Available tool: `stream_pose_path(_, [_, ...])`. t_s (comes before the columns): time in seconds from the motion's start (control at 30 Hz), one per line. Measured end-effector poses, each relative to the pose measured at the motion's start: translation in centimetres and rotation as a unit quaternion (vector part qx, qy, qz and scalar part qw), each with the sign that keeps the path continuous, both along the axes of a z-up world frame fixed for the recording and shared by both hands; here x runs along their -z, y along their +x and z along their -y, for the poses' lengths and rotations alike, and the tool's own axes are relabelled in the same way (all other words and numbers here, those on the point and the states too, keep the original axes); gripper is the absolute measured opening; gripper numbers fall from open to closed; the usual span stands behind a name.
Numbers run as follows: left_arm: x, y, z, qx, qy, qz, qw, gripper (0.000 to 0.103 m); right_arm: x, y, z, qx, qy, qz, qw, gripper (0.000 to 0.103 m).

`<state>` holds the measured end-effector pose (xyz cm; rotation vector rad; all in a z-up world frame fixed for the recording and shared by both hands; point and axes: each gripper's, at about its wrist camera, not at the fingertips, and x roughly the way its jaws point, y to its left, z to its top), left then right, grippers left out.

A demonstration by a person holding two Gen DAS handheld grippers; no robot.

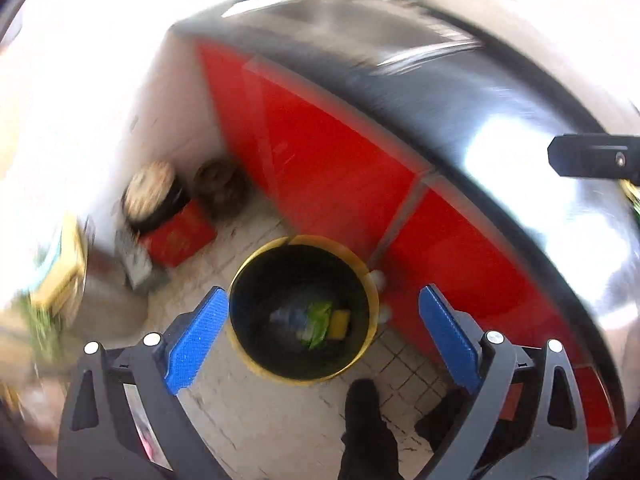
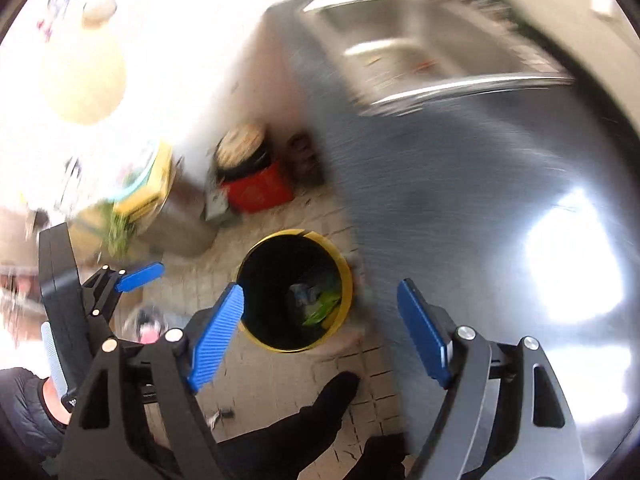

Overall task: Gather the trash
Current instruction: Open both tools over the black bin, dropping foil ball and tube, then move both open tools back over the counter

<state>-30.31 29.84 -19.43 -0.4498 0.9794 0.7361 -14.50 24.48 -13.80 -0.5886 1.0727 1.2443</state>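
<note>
A black bin with a yellow rim [image 1: 304, 239] [image 2: 280, 234] stands on the tiled floor below both grippers. Inside lie a green wrapper [image 1: 318, 320] [image 2: 320, 308], a yellow piece [image 1: 340, 322] and a bluish wrapper [image 1: 286, 314]. My left gripper [image 1: 324, 292] hangs over the bin, open, with nothing between its blue pads. My right gripper [image 2: 320, 285] is also open and holds nothing, above the bin's right side and the counter edge. In the right wrist view, a blue finger [image 2: 140, 274] of the left gripper shows at the left.
A steel counter [image 2: 480, 200] with a sink [image 2: 420, 52] runs along the right above red cabinet fronts [image 1: 320, 152]. A red box [image 1: 176, 236] with a round container on it stands in the floor corner. The person's dark shoes [image 1: 362, 408] are beside the bin.
</note>
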Motion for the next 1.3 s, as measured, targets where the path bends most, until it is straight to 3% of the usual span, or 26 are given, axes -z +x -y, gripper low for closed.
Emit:
stream_pose_path(0.17, [-4.7, 9.1, 4.9, 0.133, 0.019, 0.038, 0.9903, 0.095, -6.6, 7.7, 11.3, 0.137, 0.037, 0.046, 0.989, 0.077])
stream_pose_path(0.27, [-7.4, 15.3, 9.1, 0.217, 0.034, 0.056, 0.9741, 0.095, -9.3, 11.8, 18.6, 0.218, 0.049, 0.07, 0.972, 0.077])
stream_pose_path(0.4, [-10.8, 23.1, 16.0, 0.312, 0.041, 0.083, 0.9455, 0.095, -11.6, 16.0, 27.7, 0.308, 0.06, 0.092, 0.945, 0.077])
stream_pose_path(0.5, [-12.2, 26.4, 19.6, 0.346, 0.027, 0.098, 0.9326, 0.095, -12.6, 18.1, 33.4, 0.356, 0.053, 0.112, 0.926, 0.077])
stream_pose_path(0.63, [-13.1, 30.1, 24.6, 0.394, 0.011, 0.105, 0.9128, 0.095, -12.8, 19.4, 39.8, 0.392, 0.048, 0.112, 0.912, 0.077])
stream_pose_path(0.77, [-12.8, 32.2, 27.3, 0.419, 0.011, 0.088, 0.9035, 0.095, -12.2, 19.9, 43.0, 0.415, 0.044, 0.105, 0.903, 0.077])
stream_pose_path(1.0, [-12.1, 35.3, 28.4, 0.434, 0.022, 0.063, 0.8984, 0.095, -10.2, 21.5, 44.4, 0.42, 0.04, 0.1, 0.901, 0.077])
stream_pose_path(1.3, [-8.1, 45.1, 29.2, 0.447, 0.033, 0.029, 0.8935, 0.095, -5.8, 27.0, 43.4, 0.389, 0.01, 0.097, 0.916, 0.077])
